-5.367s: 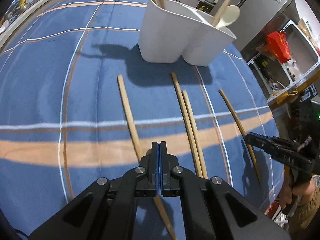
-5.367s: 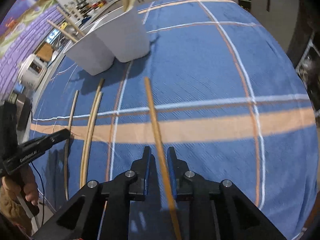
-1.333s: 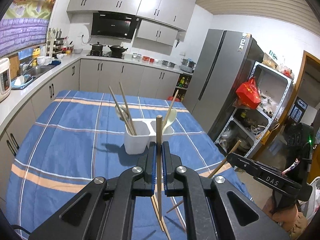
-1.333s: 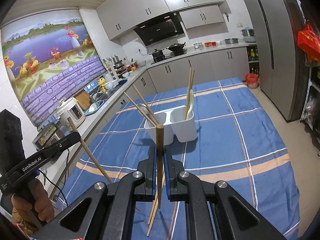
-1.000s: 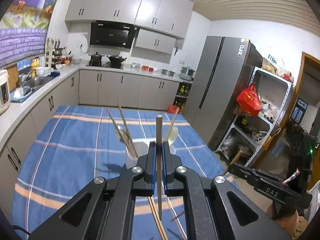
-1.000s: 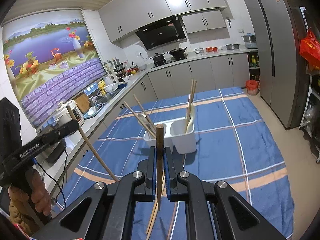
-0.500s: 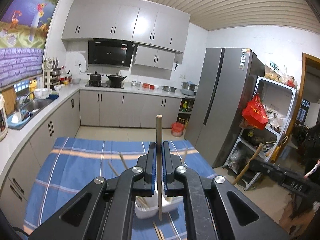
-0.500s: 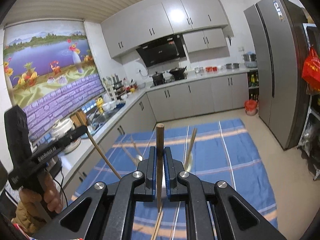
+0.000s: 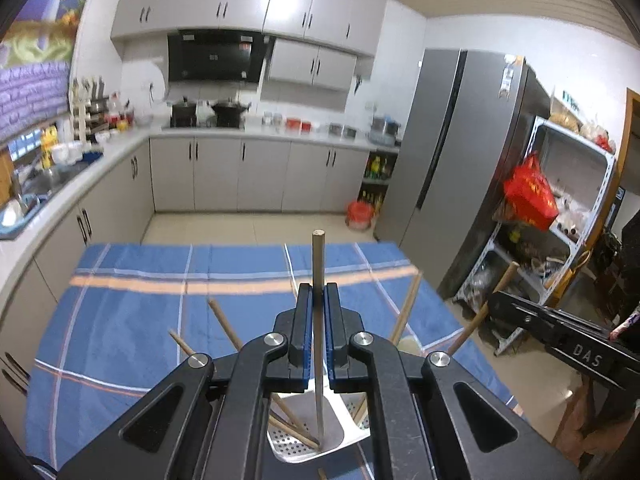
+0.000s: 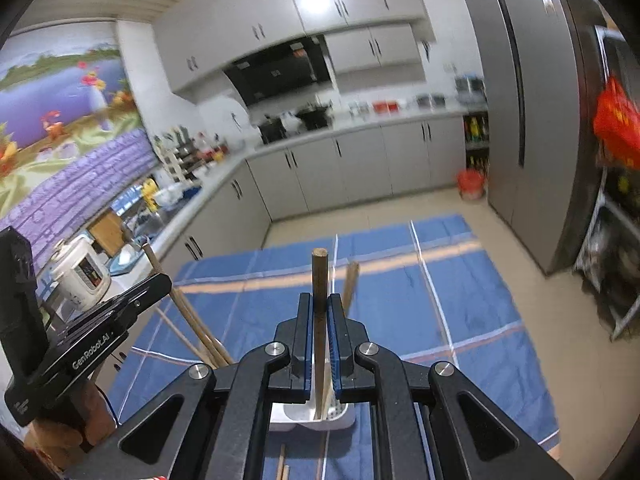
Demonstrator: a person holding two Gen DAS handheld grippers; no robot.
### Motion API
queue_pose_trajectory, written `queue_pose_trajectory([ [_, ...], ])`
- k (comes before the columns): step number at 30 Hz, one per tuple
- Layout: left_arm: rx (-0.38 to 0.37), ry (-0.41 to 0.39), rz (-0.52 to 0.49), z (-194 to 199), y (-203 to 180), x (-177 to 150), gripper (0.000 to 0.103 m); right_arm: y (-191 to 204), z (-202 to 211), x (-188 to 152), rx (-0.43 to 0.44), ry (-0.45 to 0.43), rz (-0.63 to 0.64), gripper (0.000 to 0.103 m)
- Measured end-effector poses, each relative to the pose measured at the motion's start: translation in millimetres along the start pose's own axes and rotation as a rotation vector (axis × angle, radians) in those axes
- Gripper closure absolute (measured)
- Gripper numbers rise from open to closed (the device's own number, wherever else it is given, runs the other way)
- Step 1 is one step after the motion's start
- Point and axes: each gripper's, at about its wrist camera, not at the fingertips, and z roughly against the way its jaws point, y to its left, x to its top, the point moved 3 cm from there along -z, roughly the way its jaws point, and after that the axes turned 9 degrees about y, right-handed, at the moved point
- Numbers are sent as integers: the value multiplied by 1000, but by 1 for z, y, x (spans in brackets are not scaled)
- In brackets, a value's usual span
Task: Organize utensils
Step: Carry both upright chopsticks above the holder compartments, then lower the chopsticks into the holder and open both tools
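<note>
Wooden chopsticks stand upright in both pairs of fingers: the left gripper (image 9: 319,332) is closed tight on 1 chopstick (image 9: 318,280), whose lower end dips into the perforated compartment of the white utensil holder (image 9: 304,438) just below, beside other sticks leaning there. The right gripper (image 10: 319,336) is likewise clamped on a second chopstick (image 10: 320,280), its lower tip reaching into the holder (image 10: 316,416) seen beneath the fingers. The holder sits on the table (image 9: 120,320) covered in blue plaid cloth. More chopsticks (image 10: 196,332) lean out of the holder to the left, and 2 loose ones (image 10: 282,466) lie on the cloth in front of it.
</note>
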Motion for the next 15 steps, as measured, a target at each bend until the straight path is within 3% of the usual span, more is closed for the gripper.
queue_pose_trajectory([
  [9,-5,45,8,-28,7,-13,98,-18,-30,-9,12,46,-70,94],
  [10,-8,45,13,-27,9,-15,98,-17,-31,-10,14,48,-71,89],
  [13,-13,42,24,-20,9,-16,97,-20,-30,-9,14,41,-76,57],
  [15,-11,31,24,-13,9,-16,96,-19,-26,-10,16,31,-75,52],
])
